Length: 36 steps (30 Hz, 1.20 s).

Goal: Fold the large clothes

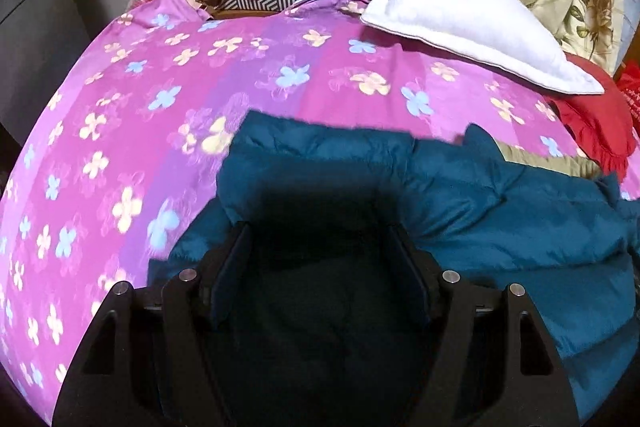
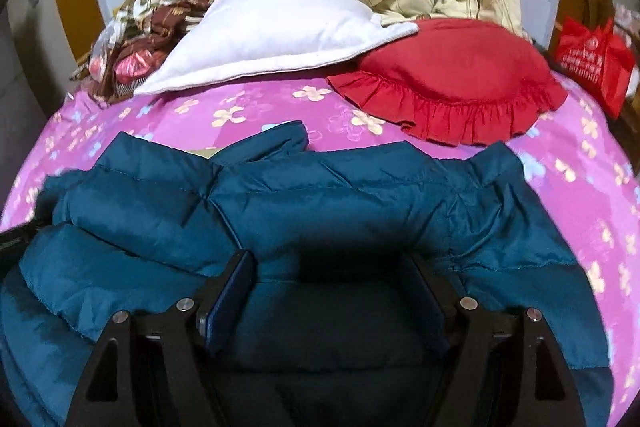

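Both my grippers are hovering wide apart over the teal puffer jacket [image 2: 340, 195] on the bed.

My left gripper [image 1: 320, 255] and right gripper [image 2: 332, 279] are spreading their fingers over quilted, shiny padding, gripping nothing. The jacket is lying crumpled on the pink flowered sheet [image 1: 120, 107], its collar pointing toward the far edge, where a soft white pillow [image 2: 272, 35] and a round, frilled red cushion [image 2: 452, 79] are resting.

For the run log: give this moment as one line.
left gripper: open | right gripper: open | teal jacket: on bed, unfolded
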{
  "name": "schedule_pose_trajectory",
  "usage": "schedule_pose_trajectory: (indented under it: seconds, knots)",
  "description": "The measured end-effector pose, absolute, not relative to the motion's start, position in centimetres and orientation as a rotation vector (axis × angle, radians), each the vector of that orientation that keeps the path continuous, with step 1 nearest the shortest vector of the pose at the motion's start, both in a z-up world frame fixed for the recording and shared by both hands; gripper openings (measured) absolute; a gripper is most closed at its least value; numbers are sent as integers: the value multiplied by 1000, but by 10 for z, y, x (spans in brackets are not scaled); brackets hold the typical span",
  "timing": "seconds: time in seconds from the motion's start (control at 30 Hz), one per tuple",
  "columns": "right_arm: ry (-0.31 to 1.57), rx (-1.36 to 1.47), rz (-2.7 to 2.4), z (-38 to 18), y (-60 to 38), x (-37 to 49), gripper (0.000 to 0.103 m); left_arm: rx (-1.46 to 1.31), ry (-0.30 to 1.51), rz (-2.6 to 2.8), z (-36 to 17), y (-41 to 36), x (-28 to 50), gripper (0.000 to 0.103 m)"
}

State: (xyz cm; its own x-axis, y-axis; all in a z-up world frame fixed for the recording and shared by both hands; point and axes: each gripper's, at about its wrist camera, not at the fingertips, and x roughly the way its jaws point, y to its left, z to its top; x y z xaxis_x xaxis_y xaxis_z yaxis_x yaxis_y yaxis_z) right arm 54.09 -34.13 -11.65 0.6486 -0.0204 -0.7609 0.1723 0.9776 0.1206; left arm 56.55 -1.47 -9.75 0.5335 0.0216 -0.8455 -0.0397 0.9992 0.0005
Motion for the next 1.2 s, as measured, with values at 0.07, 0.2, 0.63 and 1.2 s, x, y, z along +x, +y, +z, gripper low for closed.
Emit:
schedule_pose_trajectory:
  seconds: [0.07, 0.2, 0.63, 1.2]
  knots:
    - [841, 230, -104, -119, -347, 538, 75, -4, 997, 38, -100, -19, 569, 72]
    - [824, 271, -101, -123, -351, 535, 75, 35, 981, 44, -100, -25, 568, 73]
    - [786, 194, -232, -70, -367, 442, 74, -213, 962, 28, -54, 70, 483, 73]
    - [776, 470, -308, -133, -442, 408, 97, -493, 1017, 1, -117, 120, 473, 95]
